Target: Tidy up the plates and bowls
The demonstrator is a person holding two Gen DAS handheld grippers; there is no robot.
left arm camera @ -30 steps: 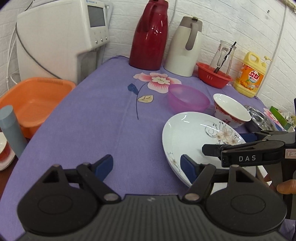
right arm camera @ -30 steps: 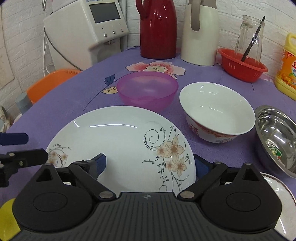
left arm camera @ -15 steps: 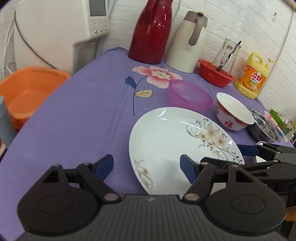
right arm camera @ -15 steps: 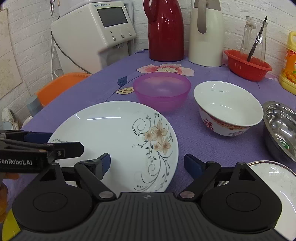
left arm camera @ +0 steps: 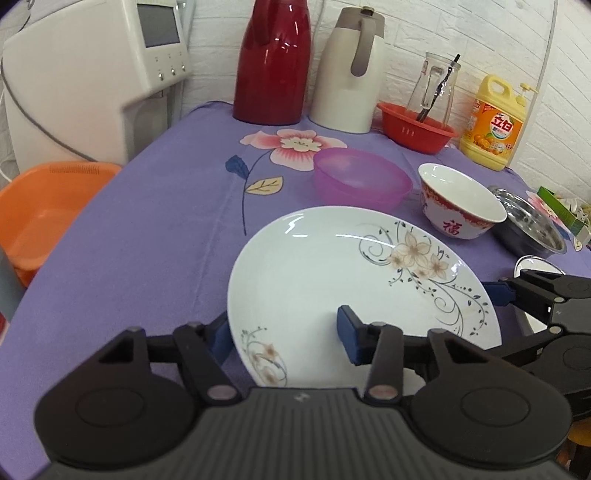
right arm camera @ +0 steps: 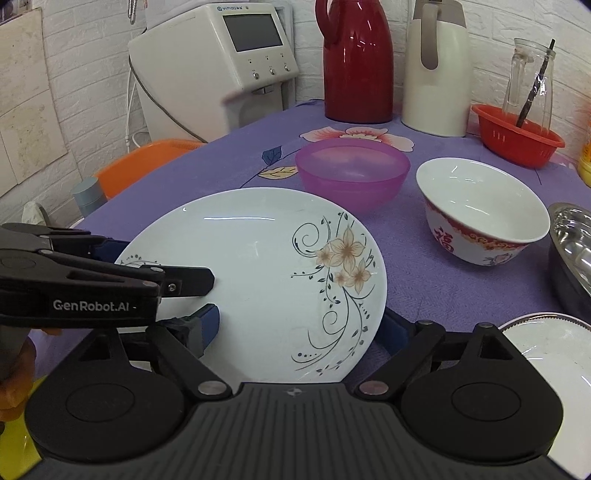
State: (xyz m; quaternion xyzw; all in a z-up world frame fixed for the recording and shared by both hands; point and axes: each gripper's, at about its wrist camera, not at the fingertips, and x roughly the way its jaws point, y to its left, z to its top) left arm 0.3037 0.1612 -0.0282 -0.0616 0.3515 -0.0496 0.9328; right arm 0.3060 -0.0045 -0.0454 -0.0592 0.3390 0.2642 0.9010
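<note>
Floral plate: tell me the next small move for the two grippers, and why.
Probably close both grippers on the floral plate before lifting. The left gripper straddles its near rim, one finger under the edge and one over the plate face, and the right gripper straddles its rim likewise. Both look open, so nothing grips the plate yet. The purple bowl sits just behind, so lift straight up.

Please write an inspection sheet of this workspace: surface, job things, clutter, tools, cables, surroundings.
Surface: purple flowered cloth.
Job's things: flowered plate, pink bowl, white bowl, steel bowl, second plate.
Clutter: red flask, white flask, red basket with glass jug, soap bottle.
Tools: left tool and right tool open, each straddling the flowered plate's edge.
Cables: grey cable by dispenser.
Surroundings: brick wall, orange basin.
</note>
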